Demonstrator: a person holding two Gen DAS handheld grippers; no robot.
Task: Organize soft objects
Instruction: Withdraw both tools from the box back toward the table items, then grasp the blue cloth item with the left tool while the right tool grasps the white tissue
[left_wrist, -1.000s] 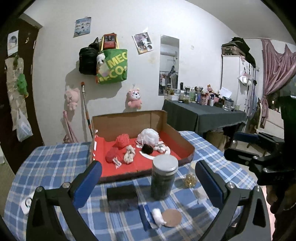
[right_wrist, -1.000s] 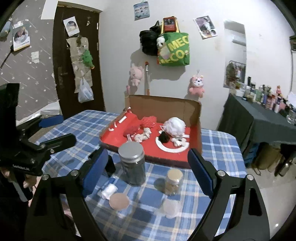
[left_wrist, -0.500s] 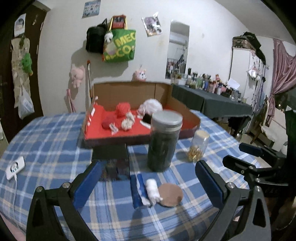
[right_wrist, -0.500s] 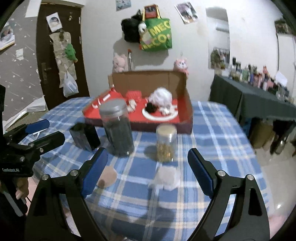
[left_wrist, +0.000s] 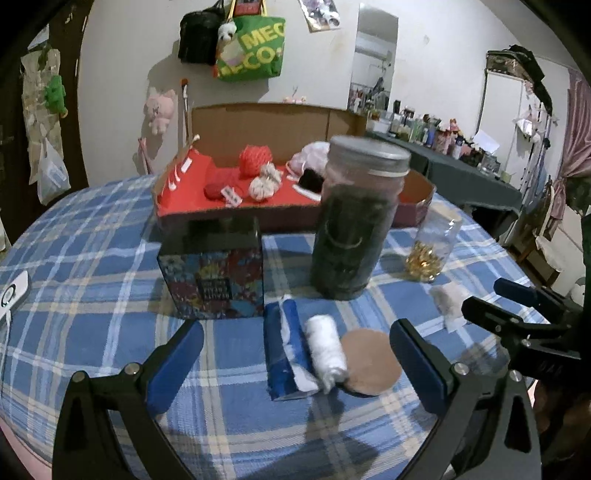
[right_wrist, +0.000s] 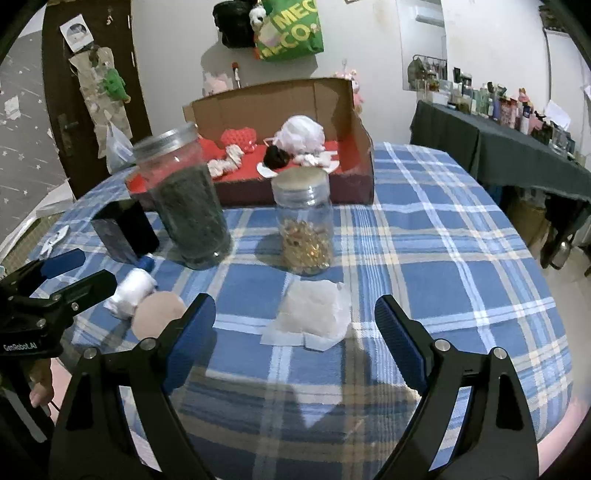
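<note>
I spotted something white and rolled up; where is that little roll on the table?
In the left wrist view the white roll lies near the table's front edge, between a folded blue cloth on its left and a tan round pad on its right.

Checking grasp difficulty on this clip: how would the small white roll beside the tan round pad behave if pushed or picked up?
The white roll looks like soft cloth, so it would probably squash under the pads. Being cylindrical, it may roll if nudged sideways, though the tan pad and blue folded cloth flank it closely. It seems light.
</note>
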